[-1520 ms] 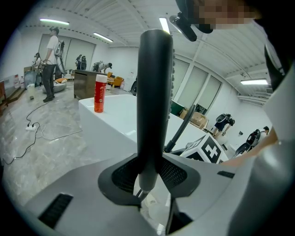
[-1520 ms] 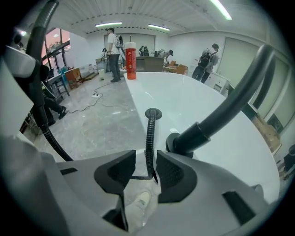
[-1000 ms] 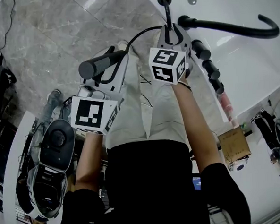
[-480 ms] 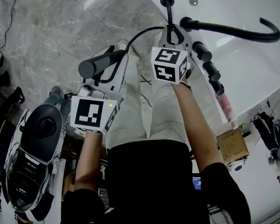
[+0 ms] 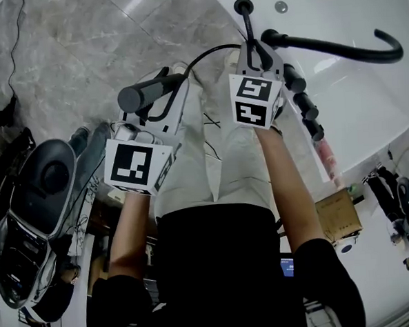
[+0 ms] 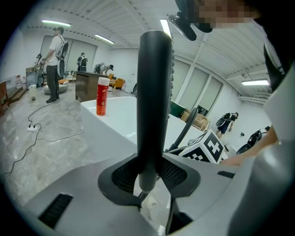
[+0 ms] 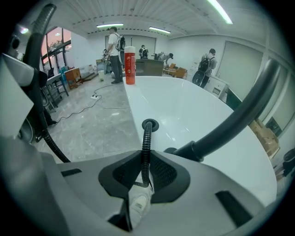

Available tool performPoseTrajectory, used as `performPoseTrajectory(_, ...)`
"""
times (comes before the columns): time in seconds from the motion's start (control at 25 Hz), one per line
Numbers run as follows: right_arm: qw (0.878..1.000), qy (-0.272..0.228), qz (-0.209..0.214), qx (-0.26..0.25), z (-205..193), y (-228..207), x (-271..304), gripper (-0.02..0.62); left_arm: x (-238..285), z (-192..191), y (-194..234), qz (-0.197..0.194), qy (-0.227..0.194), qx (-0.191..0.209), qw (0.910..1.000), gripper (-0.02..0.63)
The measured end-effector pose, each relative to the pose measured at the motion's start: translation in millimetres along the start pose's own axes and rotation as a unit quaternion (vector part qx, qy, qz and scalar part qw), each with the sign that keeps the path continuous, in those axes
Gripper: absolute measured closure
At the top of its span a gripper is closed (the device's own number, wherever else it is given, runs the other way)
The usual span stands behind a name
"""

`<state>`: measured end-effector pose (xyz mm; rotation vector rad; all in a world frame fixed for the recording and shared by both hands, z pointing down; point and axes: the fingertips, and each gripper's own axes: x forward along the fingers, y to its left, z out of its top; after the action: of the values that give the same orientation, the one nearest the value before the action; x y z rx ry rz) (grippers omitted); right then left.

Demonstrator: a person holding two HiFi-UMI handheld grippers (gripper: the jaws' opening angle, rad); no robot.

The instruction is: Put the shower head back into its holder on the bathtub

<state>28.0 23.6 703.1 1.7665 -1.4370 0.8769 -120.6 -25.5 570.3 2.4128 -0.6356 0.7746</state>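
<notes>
A black shower head handle [image 5: 148, 92] lies crosswise in my left gripper [image 5: 166, 85], which is shut on it; in the left gripper view the handle [image 6: 154, 101] stands up from between the pads of the left gripper [image 6: 150, 177]. Its black ribbed hose [image 5: 205, 54] arcs over to my right gripper [image 5: 255, 50]. The right jaws have just been closing and grip the hose [image 7: 146, 147] a short way below the round black holder ring [image 7: 149, 124] on the white bathtub rim [image 7: 138, 99]. The ring [image 5: 243, 6] shows just beyond the right gripper [image 7: 145, 173].
A black curved faucet spout [image 5: 335, 44] reaches over the tub, with black knobs [image 5: 300, 95] along the rim beside my right hand. A red bottle [image 7: 130, 65] stands on the rim. A cardboard box [image 5: 341, 213] and floor equipment [image 5: 34, 197] sit near the person's legs.
The right gripper's jaws have narrowed onto the hose and its marker cube has rolled slightly. The left gripper keeps still with the handle.
</notes>
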Motion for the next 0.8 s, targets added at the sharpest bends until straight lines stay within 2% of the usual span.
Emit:
performPoseTrajectory(0.56,1.0,-0.003,0.019,0.013,37,-3,-12,0.529,-9,39,0,0.006,-0.027,0.015,0.9995,0.462)
performPoseTrajectory(0.8,0.999,0.011,0.028,0.019,43,-3,-13,0.529,-9,54,-3,0.009,-0.034,0.019,0.9992,0.462)
